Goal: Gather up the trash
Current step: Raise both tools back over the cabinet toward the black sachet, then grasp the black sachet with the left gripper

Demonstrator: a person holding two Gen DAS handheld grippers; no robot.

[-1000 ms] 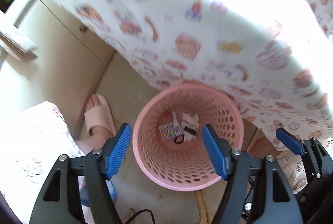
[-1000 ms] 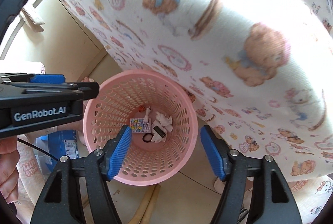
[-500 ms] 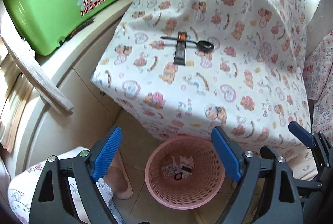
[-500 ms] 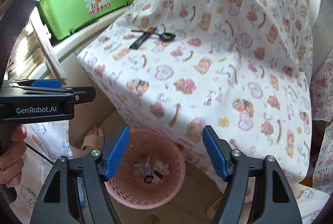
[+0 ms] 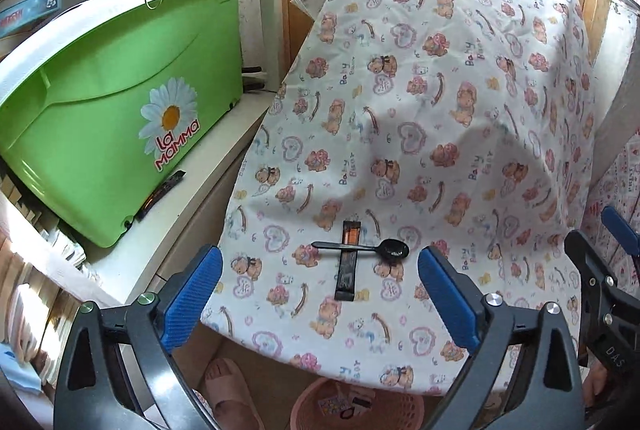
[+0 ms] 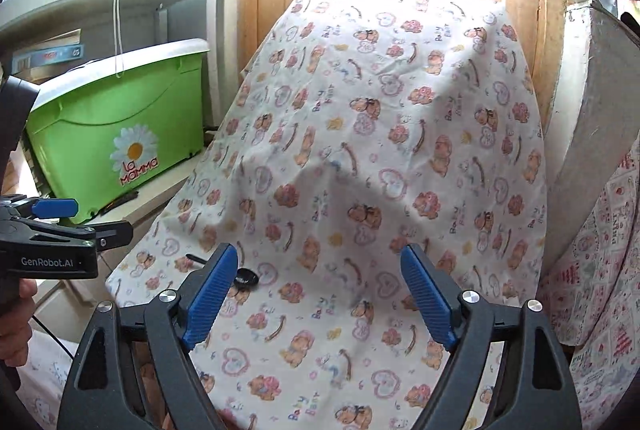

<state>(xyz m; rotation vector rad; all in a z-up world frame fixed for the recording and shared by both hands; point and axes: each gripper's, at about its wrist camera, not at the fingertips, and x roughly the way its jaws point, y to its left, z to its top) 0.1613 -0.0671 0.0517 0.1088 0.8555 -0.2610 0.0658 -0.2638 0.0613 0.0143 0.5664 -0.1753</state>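
Left gripper (image 5: 320, 294) and right gripper (image 6: 316, 296): jaws wide, just opening, nothing between.

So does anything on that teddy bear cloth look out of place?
Yes. A black plastic spoon lies crosswise on a dark sachet on the printed cloth, litter not yet in the pink basket below.
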